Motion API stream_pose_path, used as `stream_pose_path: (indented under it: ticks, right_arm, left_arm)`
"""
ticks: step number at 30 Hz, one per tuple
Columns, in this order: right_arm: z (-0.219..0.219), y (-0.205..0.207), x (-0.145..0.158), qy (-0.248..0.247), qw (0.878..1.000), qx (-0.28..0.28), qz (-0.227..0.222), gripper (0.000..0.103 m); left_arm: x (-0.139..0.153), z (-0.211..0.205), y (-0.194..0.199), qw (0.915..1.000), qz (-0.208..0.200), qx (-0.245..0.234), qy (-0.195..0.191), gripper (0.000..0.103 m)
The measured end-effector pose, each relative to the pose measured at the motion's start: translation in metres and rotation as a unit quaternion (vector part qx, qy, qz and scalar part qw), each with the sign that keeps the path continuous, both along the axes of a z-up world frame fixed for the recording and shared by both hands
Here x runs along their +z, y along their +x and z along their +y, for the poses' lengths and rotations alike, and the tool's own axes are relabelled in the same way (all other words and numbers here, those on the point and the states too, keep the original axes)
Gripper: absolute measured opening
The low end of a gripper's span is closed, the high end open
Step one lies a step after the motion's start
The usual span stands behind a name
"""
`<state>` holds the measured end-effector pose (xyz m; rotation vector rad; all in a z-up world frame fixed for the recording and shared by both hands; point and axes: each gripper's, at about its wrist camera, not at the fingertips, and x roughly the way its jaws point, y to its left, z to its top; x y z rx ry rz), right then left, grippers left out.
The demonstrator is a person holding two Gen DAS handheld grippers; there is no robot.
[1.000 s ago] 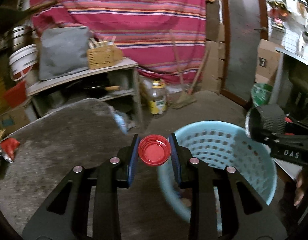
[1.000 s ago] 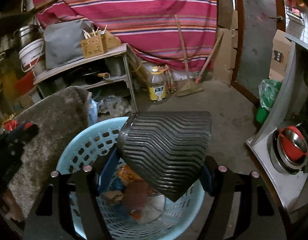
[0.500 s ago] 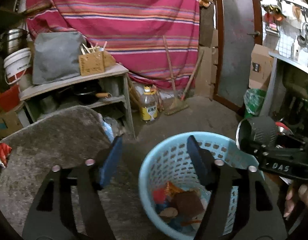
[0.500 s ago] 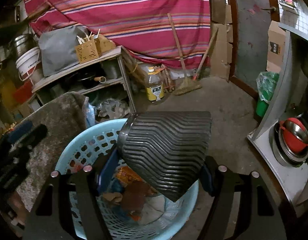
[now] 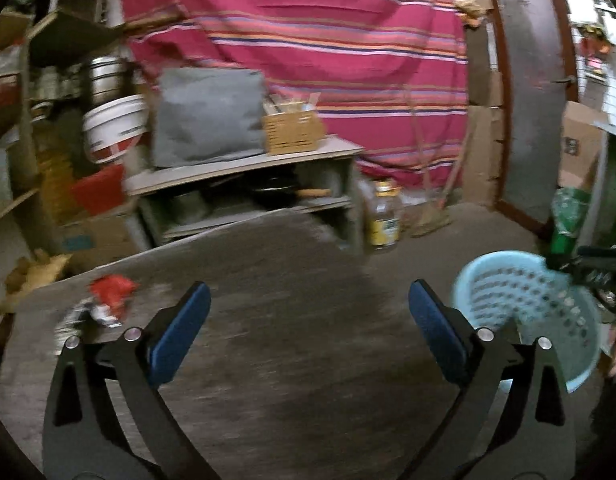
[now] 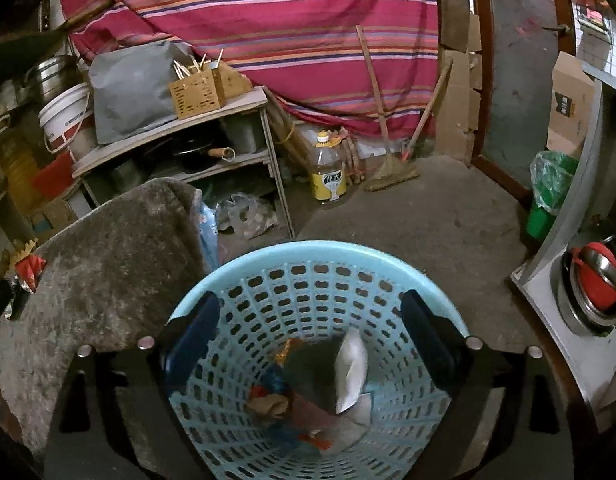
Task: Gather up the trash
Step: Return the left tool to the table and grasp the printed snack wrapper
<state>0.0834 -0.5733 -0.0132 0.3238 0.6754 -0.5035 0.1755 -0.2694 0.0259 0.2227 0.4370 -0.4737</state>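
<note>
My left gripper [image 5: 308,300] hangs over the grey carpeted table [image 5: 292,360], its jaws opening wide with nothing between them. A crumpled red wrapper [image 5: 110,292] lies on the table to its left, also seen as the red wrapper [image 6: 28,272] in the right wrist view. The light blue basket [image 5: 528,304] stands at the right. My right gripper [image 6: 308,308] is above the basket [image 6: 308,252], its jaws opening and empty. Inside lie a white packet [image 6: 350,368] and several mixed scraps [image 6: 268,404].
Behind the table stands a shelf [image 6: 176,132] with a grey bag, a wooden box and a white bucket [image 6: 66,120]. An oil bottle [image 6: 328,172] and a broom [image 6: 388,168] are on the floor by the striped cloth. A green bin [image 6: 548,196] and a counter [image 6: 556,292] stand right.
The left gripper dropped the red lid into the basket, opened wide and swung left over the table. The black ribbed cup has left the right gripper's jaws, which spread wider.
</note>
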Motion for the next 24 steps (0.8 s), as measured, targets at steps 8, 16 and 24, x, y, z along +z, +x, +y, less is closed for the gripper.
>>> stream_pose_path:
  ticks: [8, 16, 24]
  right_arm:
    - [0.053, 0.033, 0.008, -0.040, 0.999, 0.017, -0.002, 0.097]
    - [0.108, 0.075, 0.008, -0.023, 0.999, 0.039, -0.022, 0.098]
    - [0.152, 0.125, -0.008, -0.002, 0.998, 0.060, -0.021, 0.098]
  left_arm:
    - [-0.007, 0.122, 0.059, 0.9935, -0.008, 0.109, 0.032, 0.097]
    - [-0.034, 0.208, 0.119, 0.9808, 0.027, 0.191, 0.027, 0.097]
    - [-0.063, 0.226, 0.166, 0.9763, 0.060, 0.199, 0.061, 0.095]
